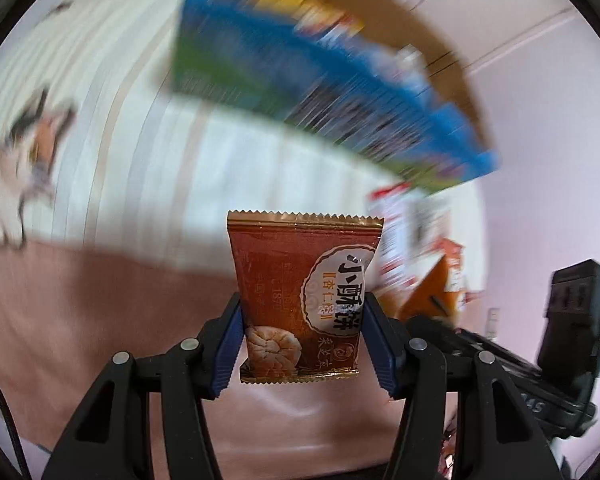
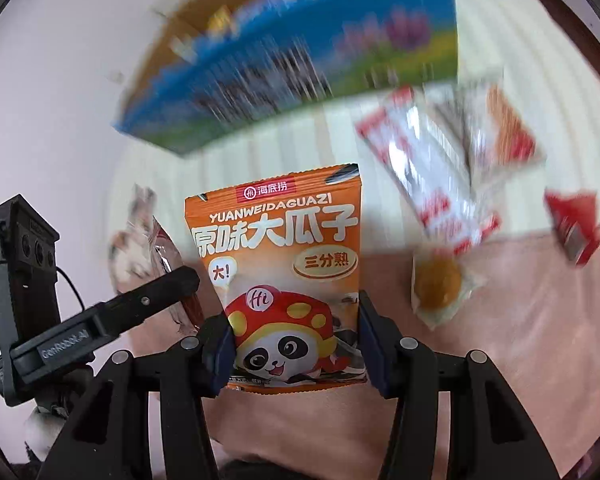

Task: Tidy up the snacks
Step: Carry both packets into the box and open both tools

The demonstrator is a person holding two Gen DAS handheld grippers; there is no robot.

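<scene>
Left fingers (image 1: 303,342) clamp a brown pastry packet (image 1: 304,296); right fingers (image 2: 296,346) clamp an orange seed packet (image 2: 278,276).

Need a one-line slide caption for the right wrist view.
Right gripper clamps an orange sunflower-seed packet upright before a blurred blue carton; loose snacks lie to the right.

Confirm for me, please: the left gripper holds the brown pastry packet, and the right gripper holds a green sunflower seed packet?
Not quite: the right wrist view shows the right gripper shut on an orange sunflower seed packet, not green. The left gripper does hold the brown pastry packet.
</scene>
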